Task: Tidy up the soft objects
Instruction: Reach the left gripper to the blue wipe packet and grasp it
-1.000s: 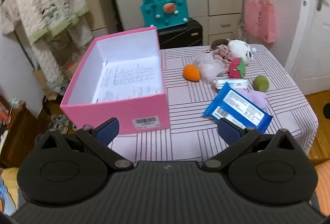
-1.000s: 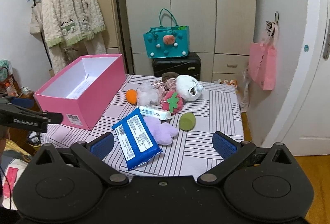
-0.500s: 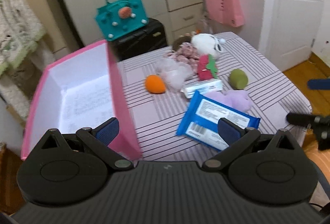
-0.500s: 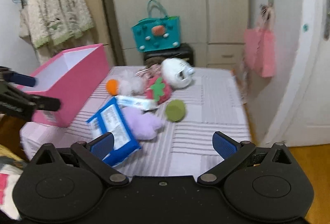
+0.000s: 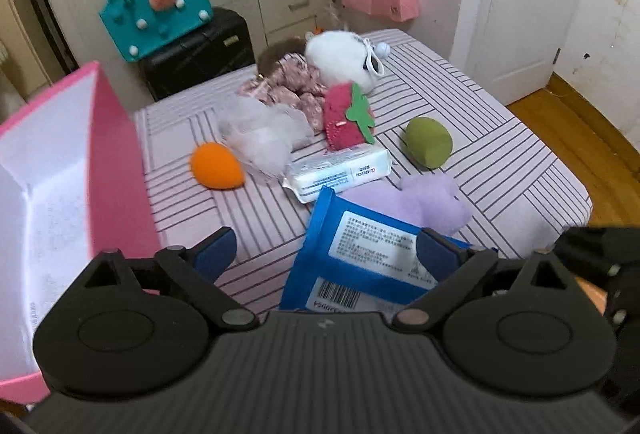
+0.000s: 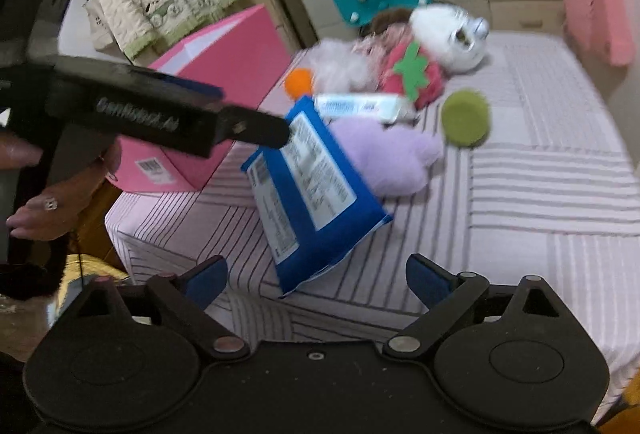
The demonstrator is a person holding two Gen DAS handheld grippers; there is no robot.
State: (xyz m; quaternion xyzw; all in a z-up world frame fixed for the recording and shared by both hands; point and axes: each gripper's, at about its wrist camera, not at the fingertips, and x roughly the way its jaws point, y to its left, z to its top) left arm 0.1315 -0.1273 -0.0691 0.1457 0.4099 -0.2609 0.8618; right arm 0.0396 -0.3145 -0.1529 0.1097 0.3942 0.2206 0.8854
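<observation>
Blue wipes pack (image 5: 372, 254) lies flat on our striped table (image 5: 500, 138), near edge, long axis running near-left to far-right, barcode end nearest. Label print unreadable. Both our grippers (image 5: 326, 254) (image 6: 316, 276) hover spread, just narrowing, pinching nothing.

Glossy blue plastic pack (image 5: 372, 254) at lower centre; fuzzy lilac plush (image 5: 436, 200) right of it; matt foam orange sponge (image 5: 216, 166) and green sponge (image 5: 428, 142); striped woven cloth on the desk (image 5: 500, 138); smooth pink cardboard box (image 5: 116, 170) at left; glossy wood floor (image 5: 580, 138) at right
</observation>
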